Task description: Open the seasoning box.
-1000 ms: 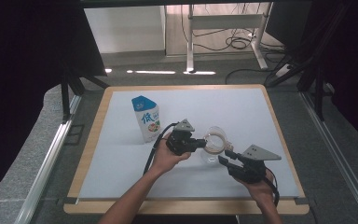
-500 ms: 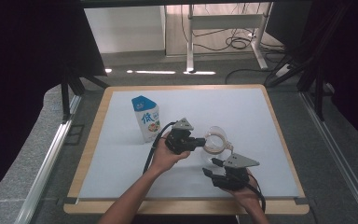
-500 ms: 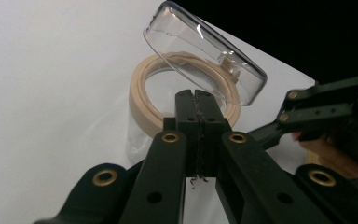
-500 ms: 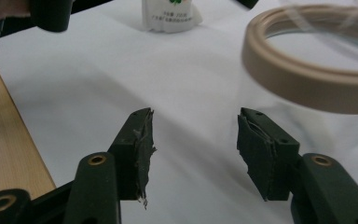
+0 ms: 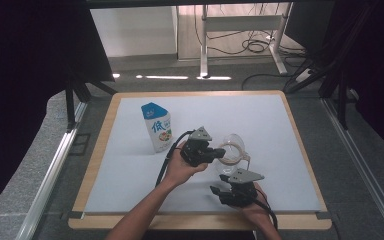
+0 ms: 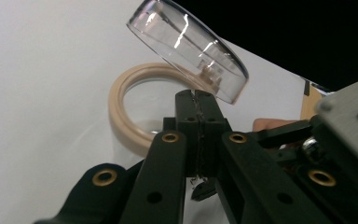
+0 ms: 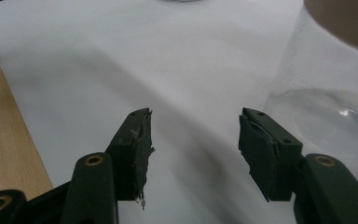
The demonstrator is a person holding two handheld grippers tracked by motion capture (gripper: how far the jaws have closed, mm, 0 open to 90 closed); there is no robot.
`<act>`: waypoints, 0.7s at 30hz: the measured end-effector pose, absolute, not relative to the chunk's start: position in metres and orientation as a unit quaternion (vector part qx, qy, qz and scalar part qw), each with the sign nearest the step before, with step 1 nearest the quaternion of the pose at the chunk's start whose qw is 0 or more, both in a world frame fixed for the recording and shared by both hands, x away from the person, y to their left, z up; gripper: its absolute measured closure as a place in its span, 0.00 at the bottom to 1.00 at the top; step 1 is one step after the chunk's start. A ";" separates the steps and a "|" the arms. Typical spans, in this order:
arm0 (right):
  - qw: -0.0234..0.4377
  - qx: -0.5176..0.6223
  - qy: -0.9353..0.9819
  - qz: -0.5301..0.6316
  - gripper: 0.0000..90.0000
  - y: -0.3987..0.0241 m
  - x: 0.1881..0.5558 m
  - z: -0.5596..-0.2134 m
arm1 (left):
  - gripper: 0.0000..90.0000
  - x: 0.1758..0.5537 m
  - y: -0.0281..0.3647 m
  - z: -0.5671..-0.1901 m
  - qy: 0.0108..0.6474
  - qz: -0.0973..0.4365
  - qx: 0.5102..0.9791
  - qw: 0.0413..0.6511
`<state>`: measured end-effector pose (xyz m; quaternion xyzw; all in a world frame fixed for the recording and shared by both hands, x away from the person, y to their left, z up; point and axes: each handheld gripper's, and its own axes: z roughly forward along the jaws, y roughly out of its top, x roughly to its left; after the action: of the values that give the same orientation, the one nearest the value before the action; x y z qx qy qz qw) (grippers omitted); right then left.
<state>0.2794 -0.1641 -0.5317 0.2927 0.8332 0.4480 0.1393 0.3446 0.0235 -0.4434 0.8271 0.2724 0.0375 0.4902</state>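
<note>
**Left hand-held gripper clenched at an open glass jar, right one released beside it**

Left hand-held gripper, near the middle of the desk: jaws pressed fully together at the rim of a clear glass jar. Possibly pinching a thin wire of the clasp; too small to tell.

From the left gripper view, seen just past the closed tips: a beige sealing ring round the jar mouth, and above it the hinged glass lid, swung up and tilted back.

Right hand-held gripper, nearer the front edge of the desk, just beside the jar and not touching it. Jaws apart, just been opening, nothing between them, bare white desk beneath. Jar wall close by at the right of that view.

Farther off, toward the back left, well apart from both hands: an upright white and blue drink carton.

Judged step: jar open and steadied at the rim by the left hand, right hand free and low, between grasps.

Likely next: either closing the right jaws round the jar body, which calls for swinging them sideways until the glass sits between the pads, or crossing over for the carton. Left grip best kept firm meanwhile, since smooth glass slides readily on the desk.
</note>
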 end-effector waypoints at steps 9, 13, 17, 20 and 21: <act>0.143 0.289 0.835 0.446 0.50 -0.162 0.279 -0.535 | 1.00 0.341 0.008 -0.434 0.254 0.038 0.833 0.490; 0.144 0.289 0.837 0.443 0.49 -0.161 0.279 -0.536 | 1.00 0.340 0.000 -0.431 0.246 0.038 0.835 0.491; 0.144 0.288 0.837 0.443 0.49 -0.160 0.279 -0.536 | 1.00 0.339 -0.008 -0.430 0.239 0.037 0.839 0.487; 0.144 0.287 0.837 0.442 0.49 -0.160 0.278 -0.536 | 1.00 0.339 -0.009 -0.429 0.236 0.037 0.841 0.486; 0.144 0.287 0.837 0.443 0.49 -0.160 0.279 -0.536 | 1.00 0.339 -0.011 -0.429 0.237 0.036 0.839 0.488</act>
<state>0.2786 -0.1604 -0.5362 0.2874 0.8371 0.4427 0.1440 0.3390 -0.0105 -0.4295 0.8393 0.2370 0.0360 0.4880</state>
